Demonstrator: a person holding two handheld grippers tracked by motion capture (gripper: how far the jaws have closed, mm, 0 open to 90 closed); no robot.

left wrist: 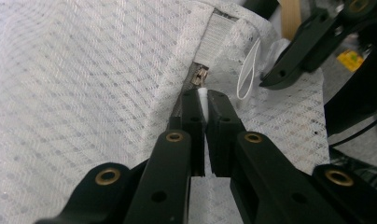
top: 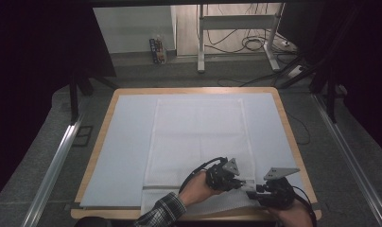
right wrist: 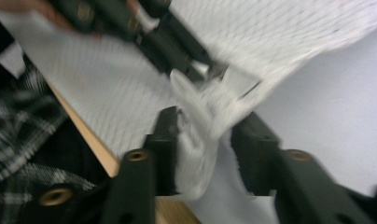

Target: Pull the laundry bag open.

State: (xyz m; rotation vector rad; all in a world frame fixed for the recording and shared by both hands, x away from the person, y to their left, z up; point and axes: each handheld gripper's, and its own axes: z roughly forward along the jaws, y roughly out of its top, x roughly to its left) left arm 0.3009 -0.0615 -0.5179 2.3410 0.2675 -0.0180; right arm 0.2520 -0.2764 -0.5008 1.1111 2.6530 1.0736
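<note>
Left hand-held gripper (left wrist: 204, 100) pinched shut; right hand-held gripper (right wrist: 207, 130) close beside, jaws apart.

White mesh laundry bag (top: 198, 137) lies flat on the table, its near hem at the grippers. Its zipper pull (left wrist: 200, 74) sits just beyond the left gripper (left wrist: 205, 95), clamped on the white tab. The bag's bunched corner (right wrist: 196, 135) hangs between the right gripper (right wrist: 205, 140) jaws, which stand apart.
</note>
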